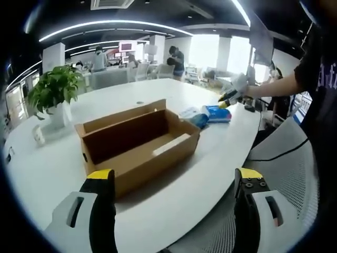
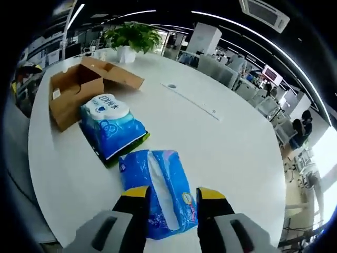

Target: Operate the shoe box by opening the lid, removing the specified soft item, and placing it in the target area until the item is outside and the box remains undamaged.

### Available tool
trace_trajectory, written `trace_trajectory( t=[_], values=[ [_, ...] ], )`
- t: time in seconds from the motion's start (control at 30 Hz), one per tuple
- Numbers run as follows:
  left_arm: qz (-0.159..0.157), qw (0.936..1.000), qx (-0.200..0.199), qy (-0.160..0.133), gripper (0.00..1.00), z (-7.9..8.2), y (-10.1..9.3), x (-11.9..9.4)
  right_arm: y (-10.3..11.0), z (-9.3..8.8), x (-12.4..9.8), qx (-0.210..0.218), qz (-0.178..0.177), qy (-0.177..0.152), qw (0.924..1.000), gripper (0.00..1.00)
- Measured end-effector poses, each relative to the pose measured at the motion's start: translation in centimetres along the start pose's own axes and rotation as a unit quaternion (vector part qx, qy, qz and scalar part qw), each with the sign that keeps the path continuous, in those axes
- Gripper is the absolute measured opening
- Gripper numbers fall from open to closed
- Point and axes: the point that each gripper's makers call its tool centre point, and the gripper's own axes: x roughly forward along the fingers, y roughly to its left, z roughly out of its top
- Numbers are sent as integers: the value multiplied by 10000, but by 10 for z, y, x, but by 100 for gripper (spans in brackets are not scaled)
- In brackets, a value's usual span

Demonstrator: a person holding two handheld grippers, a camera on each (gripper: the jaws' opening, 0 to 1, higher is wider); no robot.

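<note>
White oval bench (image 1: 158, 211) in an open-plan office with ceiling light strips, chairs and people in the background; a potted plant (image 1: 52, 95) stands near the far edge. The box (image 1: 138, 142) lies open on the bench; its interior is partly hidden by its walls. Left claw (image 1: 174, 182) open, holding nothing, hovering short of the box. Right claw (image 2: 171, 197) straddles a blue tissue pack (image 2: 160, 190) lying outside the box, beside a second pack (image 2: 111, 126); whether the pads touch it cannot be told.
</note>
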Motion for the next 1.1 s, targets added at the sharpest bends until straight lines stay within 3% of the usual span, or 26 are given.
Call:
trace_trajectory(
  t=[0.07,0.47,0.9,1.1],
  values=[
    [-8,10000,4,-7,93,1,0,0,3,-3,-3,85,27,31,10000,45],
    [-101,9999,48,-20,93,4,-5,3,11,-11,-23,528,-106,-107,9985,53],
    [-143,9999,72,-6,93,4,-6,6,21,-38,-22,783,-319,64,9964,65],
    [-137,9999,49,11,93,1,-7,6,30,-49,-15,885,-294,149,9955,65]
  ],
)
